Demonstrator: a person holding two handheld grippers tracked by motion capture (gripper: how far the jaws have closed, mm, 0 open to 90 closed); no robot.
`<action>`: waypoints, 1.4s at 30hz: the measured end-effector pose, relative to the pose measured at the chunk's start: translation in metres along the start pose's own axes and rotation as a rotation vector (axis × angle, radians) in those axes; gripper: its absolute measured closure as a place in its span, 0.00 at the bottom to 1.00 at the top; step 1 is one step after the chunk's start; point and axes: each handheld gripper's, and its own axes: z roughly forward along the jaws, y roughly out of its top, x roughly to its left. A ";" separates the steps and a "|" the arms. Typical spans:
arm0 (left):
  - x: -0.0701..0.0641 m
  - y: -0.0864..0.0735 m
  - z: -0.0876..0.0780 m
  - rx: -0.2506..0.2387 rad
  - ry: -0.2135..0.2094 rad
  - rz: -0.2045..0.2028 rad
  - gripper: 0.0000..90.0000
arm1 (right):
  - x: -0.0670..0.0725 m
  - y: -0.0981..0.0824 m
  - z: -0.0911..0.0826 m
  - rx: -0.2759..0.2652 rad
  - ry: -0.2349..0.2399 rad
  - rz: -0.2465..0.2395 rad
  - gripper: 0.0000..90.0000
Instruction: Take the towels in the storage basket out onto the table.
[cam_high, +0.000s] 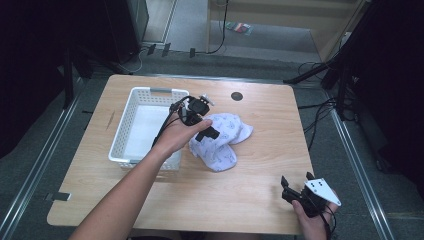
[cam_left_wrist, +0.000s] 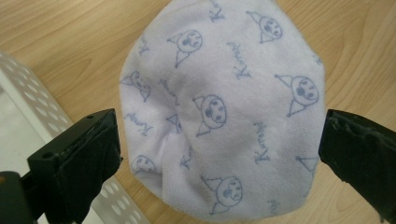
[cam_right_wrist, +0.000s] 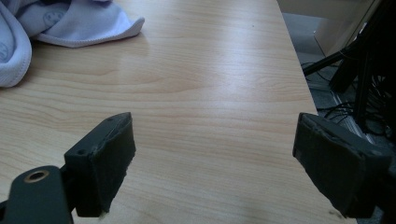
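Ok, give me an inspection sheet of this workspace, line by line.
Surface: light wooden table, with a small dark round mark near the far edge.
Job's things: pale printed cloth crumpled mid-table; white perforated basket beside it.
Clutter: nothing seen.
Grippers: left gripper open, jaws either side of the cloth; right gripper open over bare table near the front right corner.
Cables: black cable trails from the left gripper; more on the floor.
Surroundings: metal rails, dark stands, wooden furniture behind.

White basket (cam_high: 131, 131) crowds the cloth's (cam_high: 222, 139) left; right side open.
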 end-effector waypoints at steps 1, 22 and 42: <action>-0.001 0.002 -0.003 -0.005 -0.003 0.004 0.00 | 0.000 0.000 0.000 0.000 0.000 0.000 0.14; 0.023 -0.019 -0.048 -0.069 0.046 -0.012 0.00 | 0.000 0.000 0.000 0.003 -0.001 0.001 0.14; 0.060 -0.080 -0.079 -0.122 0.123 -0.081 0.00 | 0.000 0.000 0.001 0.007 -0.003 -0.005 0.14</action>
